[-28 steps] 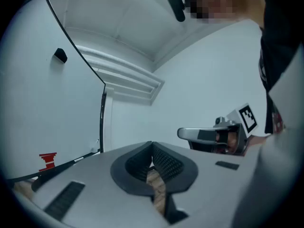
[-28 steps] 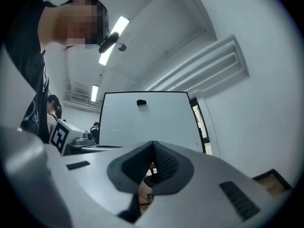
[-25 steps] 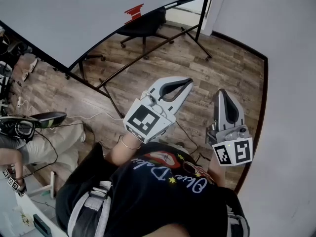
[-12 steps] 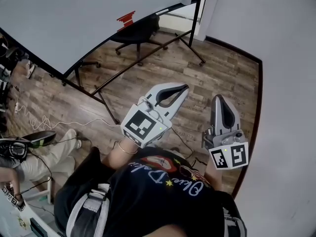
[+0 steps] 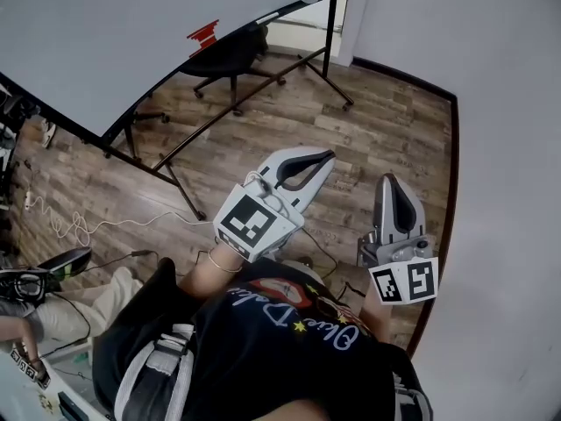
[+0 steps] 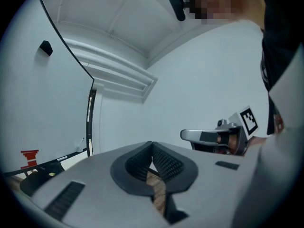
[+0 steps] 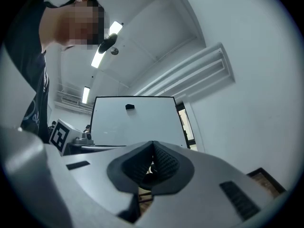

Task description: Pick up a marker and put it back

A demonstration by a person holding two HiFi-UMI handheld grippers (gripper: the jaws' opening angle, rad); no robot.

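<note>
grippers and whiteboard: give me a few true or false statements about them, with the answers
1. The left gripper is shut with nothing between its jaws. True.
2. The right gripper stands wide open. False: its jaws are together, with nothing between them.
3. The whiteboard stands on a wooden floor. True.
4. The office chair by the whiteboard is white. False: it is black.

grey left hand-held gripper (image 5: 330,155), white board (image 5: 114,33), brown plank floor (image 5: 368,139).
</note>
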